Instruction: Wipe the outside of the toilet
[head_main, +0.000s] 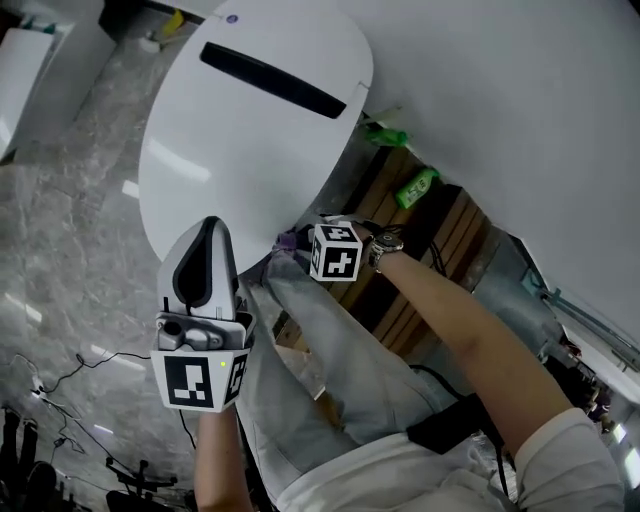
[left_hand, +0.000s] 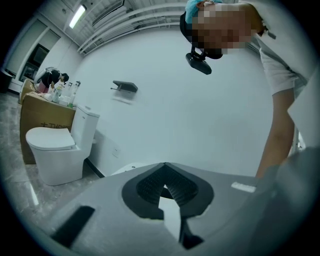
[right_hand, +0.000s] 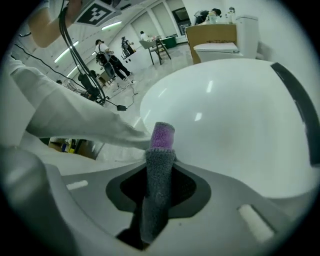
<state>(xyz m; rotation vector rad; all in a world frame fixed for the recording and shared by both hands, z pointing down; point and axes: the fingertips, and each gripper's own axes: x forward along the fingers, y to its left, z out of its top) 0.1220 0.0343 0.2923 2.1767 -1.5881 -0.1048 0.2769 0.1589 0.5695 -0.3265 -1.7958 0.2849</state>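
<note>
The white toilet (head_main: 240, 150) fills the upper middle of the head view, its closed lid facing me with a black slot near the top. My right gripper (head_main: 303, 243) is at the lid's lower right edge, shut on a grey cloth with a purple end (head_main: 288, 240). In the right gripper view the cloth (right_hand: 159, 175) stands up between the jaws of the right gripper (right_hand: 159, 165), its purple tip close against the toilet lid (right_hand: 235, 120). My left gripper (head_main: 207, 228) is held below the lid, pointing up, shut and holding nothing. The left gripper (left_hand: 165, 186) faces a bare wall.
Two green bottles (head_main: 415, 187) lie by wooden slats (head_main: 400, 290) to the right of the toilet, against the white wall (head_main: 520, 100). Cables (head_main: 60, 380) trail over the marble floor at the left. A second toilet (left_hand: 55, 150) and a cardboard box (left_hand: 42, 120) stand further off.
</note>
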